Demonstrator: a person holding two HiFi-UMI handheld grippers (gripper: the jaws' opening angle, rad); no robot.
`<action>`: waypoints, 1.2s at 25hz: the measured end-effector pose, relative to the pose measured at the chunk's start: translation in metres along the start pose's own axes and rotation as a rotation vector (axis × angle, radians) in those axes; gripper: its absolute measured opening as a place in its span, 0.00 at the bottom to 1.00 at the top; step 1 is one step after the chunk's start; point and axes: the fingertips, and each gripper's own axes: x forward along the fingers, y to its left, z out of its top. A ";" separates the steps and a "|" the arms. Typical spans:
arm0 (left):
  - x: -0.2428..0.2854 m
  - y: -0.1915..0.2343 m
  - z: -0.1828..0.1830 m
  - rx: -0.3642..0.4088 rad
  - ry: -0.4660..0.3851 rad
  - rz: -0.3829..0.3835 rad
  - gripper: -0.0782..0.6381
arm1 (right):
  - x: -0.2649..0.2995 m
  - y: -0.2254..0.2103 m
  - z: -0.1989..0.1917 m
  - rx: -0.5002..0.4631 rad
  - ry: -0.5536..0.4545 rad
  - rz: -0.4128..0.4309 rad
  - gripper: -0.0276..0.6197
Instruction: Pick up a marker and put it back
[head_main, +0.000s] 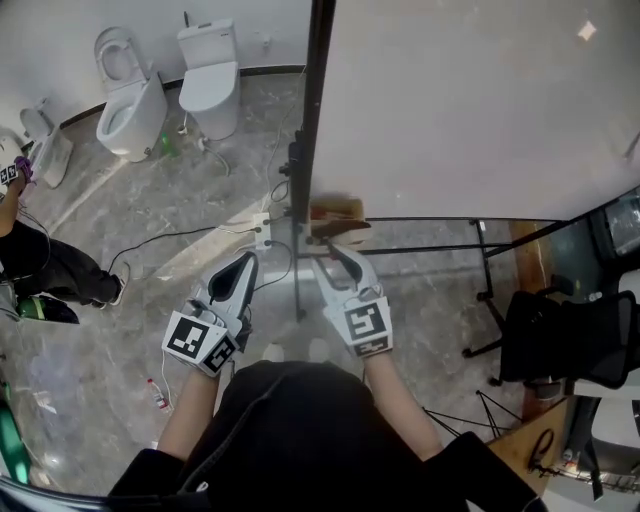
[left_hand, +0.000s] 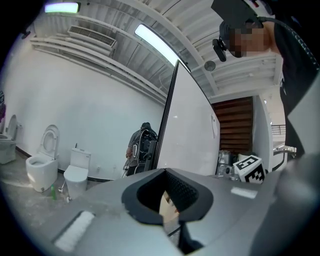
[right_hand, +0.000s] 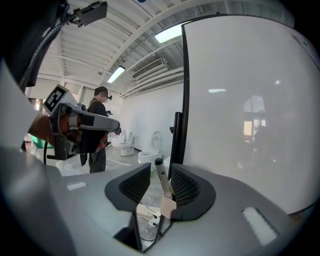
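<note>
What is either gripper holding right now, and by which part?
Nothing is held. The marker stands between the right gripper's open jaws, ungripped; the left gripper is shut, empty.

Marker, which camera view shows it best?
The right gripper view: the marker stands clear between the open jaws of the right gripper. The head view gives only a blur there; the left gripper view shows no marker.

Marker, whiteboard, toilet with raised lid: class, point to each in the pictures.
marker (right_hand: 163, 178): right gripper view, middle of its barrel.
whiteboard (right_hand: 240, 100): right gripper view, bare white face.
toilet with raised lid (head_main: 130, 115): head view, on its bowl.
</note>
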 end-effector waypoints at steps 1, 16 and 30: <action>-0.002 0.000 0.000 0.002 0.000 0.011 0.12 | 0.003 0.000 -0.001 -0.010 0.007 0.006 0.25; -0.011 -0.006 -0.010 0.025 0.019 0.057 0.12 | 0.034 -0.001 -0.022 -0.038 0.043 0.024 0.33; -0.026 0.004 -0.012 0.018 0.026 0.094 0.12 | 0.046 -0.004 -0.033 -0.070 0.085 0.007 0.18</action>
